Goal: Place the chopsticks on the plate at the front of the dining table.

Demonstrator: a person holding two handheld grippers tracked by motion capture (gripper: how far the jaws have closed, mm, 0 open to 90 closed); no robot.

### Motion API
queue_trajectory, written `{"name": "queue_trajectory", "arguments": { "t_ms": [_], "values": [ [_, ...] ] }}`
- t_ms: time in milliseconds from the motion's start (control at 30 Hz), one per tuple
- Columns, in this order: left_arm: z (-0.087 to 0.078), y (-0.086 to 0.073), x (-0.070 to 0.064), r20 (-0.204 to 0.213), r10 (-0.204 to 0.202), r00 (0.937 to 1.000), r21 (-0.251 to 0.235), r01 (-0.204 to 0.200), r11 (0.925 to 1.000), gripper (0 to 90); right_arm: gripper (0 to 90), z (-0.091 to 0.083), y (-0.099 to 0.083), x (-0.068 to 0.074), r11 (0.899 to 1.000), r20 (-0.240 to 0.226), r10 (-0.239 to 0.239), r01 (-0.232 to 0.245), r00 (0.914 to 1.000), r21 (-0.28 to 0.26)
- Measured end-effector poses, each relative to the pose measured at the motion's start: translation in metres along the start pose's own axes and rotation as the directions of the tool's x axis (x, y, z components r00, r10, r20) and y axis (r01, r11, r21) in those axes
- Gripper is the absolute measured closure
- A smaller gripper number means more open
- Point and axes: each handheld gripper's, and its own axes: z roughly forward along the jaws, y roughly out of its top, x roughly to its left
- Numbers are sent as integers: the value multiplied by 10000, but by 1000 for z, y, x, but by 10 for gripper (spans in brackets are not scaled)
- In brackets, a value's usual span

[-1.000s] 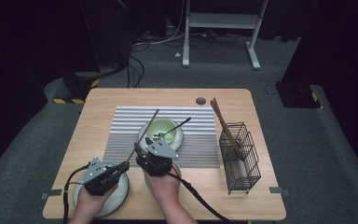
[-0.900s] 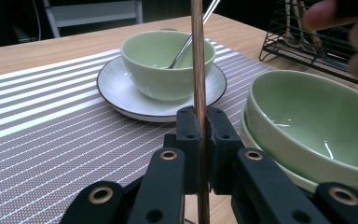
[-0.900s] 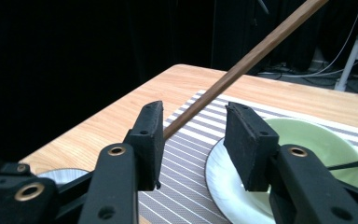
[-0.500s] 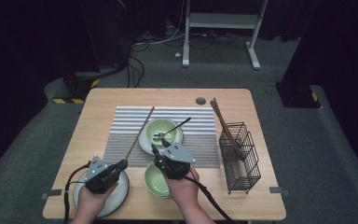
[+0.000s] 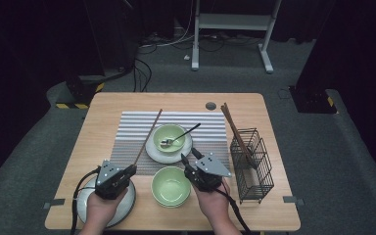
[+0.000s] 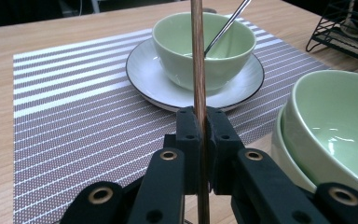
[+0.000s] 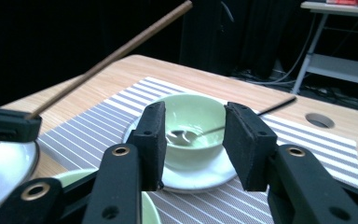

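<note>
The right gripper (image 5: 188, 161), jaws spread and empty, has been withdrawn from the chopstick (image 5: 148, 135), now pinched solely by the left gripper (image 5: 131, 171); handover judged complete.

The table carries three green bowls, one (image 5: 170, 137) on a saucer and two stacked (image 5: 171, 186) at the near edge, two plates, one spoon (image 5: 180, 137), one striped mat (image 5: 127, 128) and one wire basket (image 5: 252, 164)
</note>
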Motion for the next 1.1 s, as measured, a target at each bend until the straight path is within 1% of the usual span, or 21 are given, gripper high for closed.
{"name": "queue_trajectory", "arguments": {
  "t_ms": [33,67,133,167,233,367,433,500,567,633,767,867,967,1100],
  "values": [
    [1,0,-1,-19,-144,9999,-59,144,9999,849,603,-1,-2,-1,10000,19,61,-61,10000,69],
    [1,1,0,-4,-102,9999,93,102,9999,849,606,-1,-3,-2,9999,35,112,-112,9999,103],
    [1,3,0,35,-183,9998,165,182,9997,849,608,0,-6,-4,9997,174,119,-123,9998,232],
    [0,4,0,20,-148,9999,210,148,9997,849,606,0,-6,-5,9996,225,106,-112,9997,276],
    [0,6,-1,-25,-104,9999,249,105,9996,849,599,-2,-6,-8,9992,239,290,-297,9993,262],
    [2,9,-2,-81,-88,9999,306,91,9995,849,562,-4,-9,-10,9991,284,361,-367,9989,192],
    [4,10,-2,-101,-12,9999,418,16,9991,849,558,-6,-11,-12,9992,328,364,-369,9988,154],
    [7,12,-2,-85,-43,10000,531,48,9986,849,556,-7,-12,-13,9988,337,450,-456,9984,153],
    [9,13,-2,-134,-10,9999,612,18,9981,849,556,-8,-13,-13,9991,356,385,-391,9986,176],
    [13,15,-1,-151,-27,9999,729,38,9973,849,555,-9,-13,-13,9988,355,442,-449,9984,178],
    [18,17,-1,-158,12,9999,875,2,9962,850,554,-10,-14,-13,9989,336,414,-420,9986,195],
    [20,19,-2,-103,21,9999,917,-12,9958,850,554,-10,-15,-13,9985,339,481,-489,9983,232],
    [22,22,-3,-113,72,9999,952,-61,9954,851,547,-11,-16,-12,9987,332,446,-453,9985,227],
    [27,24,-1,-140,65,9999,1048,-50,9945,851,541,-12,-16,-14,9986,356,483,-489,9982,177]
  ]
}}
